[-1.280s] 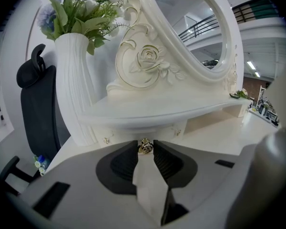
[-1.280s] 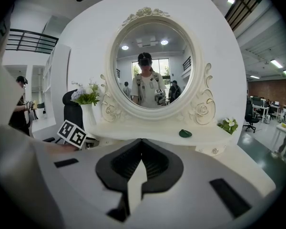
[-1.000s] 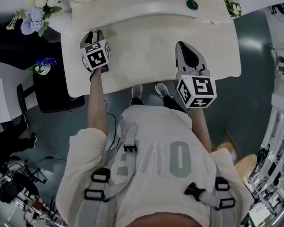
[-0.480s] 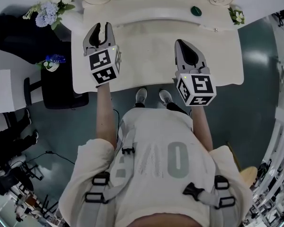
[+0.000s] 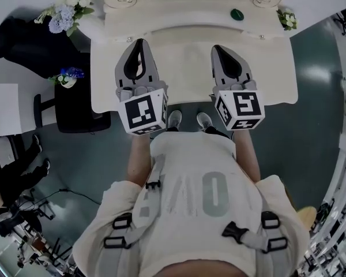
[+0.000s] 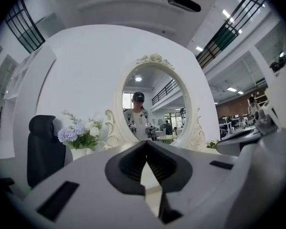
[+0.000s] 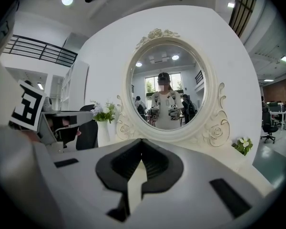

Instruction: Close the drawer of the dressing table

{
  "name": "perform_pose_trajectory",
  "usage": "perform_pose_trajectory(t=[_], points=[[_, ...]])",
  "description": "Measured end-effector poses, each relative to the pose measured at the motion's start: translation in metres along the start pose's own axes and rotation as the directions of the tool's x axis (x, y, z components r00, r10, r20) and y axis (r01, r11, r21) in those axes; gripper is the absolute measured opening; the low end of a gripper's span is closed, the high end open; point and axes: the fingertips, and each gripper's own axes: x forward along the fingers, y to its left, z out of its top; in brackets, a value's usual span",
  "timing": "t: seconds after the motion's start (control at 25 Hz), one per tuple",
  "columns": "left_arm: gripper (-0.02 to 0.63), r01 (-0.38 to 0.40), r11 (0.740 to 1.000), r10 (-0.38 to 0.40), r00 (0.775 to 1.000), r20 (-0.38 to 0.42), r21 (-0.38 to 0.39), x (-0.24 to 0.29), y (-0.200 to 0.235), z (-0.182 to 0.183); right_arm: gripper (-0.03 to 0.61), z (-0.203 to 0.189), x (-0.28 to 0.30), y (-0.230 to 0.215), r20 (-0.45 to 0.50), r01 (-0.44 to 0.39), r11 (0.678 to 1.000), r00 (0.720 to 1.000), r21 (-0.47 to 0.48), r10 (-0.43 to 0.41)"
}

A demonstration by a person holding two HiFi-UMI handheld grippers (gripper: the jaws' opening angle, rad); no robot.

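Observation:
The cream dressing table [image 5: 190, 68] stands in front of me, with its oval mirror [image 6: 152, 104] [image 7: 167, 89] straight ahead in both gripper views. From above, no drawer sticks out past the table's front edge [image 5: 104, 109]. My left gripper [image 5: 139, 42] [image 6: 146, 142] hovers level over the left half of the tabletop. Its jaws are closing, the tips meet, and nothing is between them. My right gripper [image 5: 218, 49] [image 7: 141, 140] hovers beside it over the right half, shut and empty.
A green item [image 5: 236, 14] lies on the table's back shelf. Flower bunches sit at the left [image 5: 66, 13] and right [image 5: 286, 19] back corners. A black chair [image 5: 29, 45] and a dark stool with blue flowers [image 5: 69, 77] stand left of the table.
My left gripper rose from the table's left front edge, swung right beside the right gripper, and its jaws went from open to shut. The right gripper barely moved.

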Motion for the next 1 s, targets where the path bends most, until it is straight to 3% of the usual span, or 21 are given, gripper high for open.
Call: perform_pose_trajectory(t=[0.28,0.52,1.0], points=[[0.019,0.029,1.0,-0.029,1.0,-0.009,0.008,-0.005,-0.016,-0.003,0.008,-0.003,-0.015,0.0,0.003,0.025,0.998,1.0,-0.062,-0.025],[0.02,0.065,0.998,-0.065,0.998,0.009,-0.006,-0.004,-0.027,0.003,0.008,-0.001,-0.023,-0.006,0.012,0.041,0.998,0.999,-0.052,-0.04],[0.019,0.048,0.999,-0.048,0.999,0.007,-0.013,-0.005,-0.02,0.004,0.008,-0.005,-0.028,-0.008,0.0,0.043,0.998,0.999,-0.049,-0.043]])
